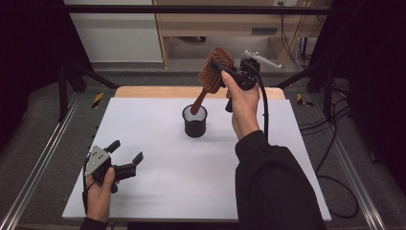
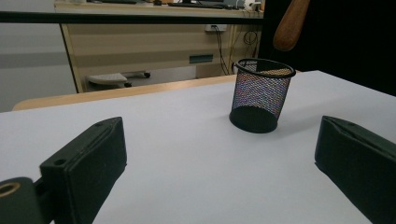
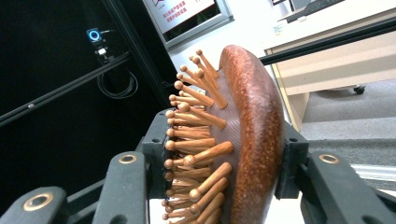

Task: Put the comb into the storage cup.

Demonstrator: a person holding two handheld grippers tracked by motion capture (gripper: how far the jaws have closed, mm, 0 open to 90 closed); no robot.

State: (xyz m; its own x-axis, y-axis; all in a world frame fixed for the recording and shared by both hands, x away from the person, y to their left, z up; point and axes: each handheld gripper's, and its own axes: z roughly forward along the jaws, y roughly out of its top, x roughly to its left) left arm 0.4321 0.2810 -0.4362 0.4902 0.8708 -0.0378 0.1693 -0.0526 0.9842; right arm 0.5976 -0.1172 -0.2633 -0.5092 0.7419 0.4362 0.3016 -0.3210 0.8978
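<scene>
Right gripper (image 1: 221,72) clamps the hairbrush (image 1: 213,71) above the mesh cup (image 1: 195,121); left gripper (image 1: 127,155) gapes

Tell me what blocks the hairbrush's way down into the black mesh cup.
Nothing visible does. The right tool is shut on the head of the hairbrush, and its handle tip hangs at the open mouth of the mesh cup. The left tool rests open on the white table, well aside.
</scene>
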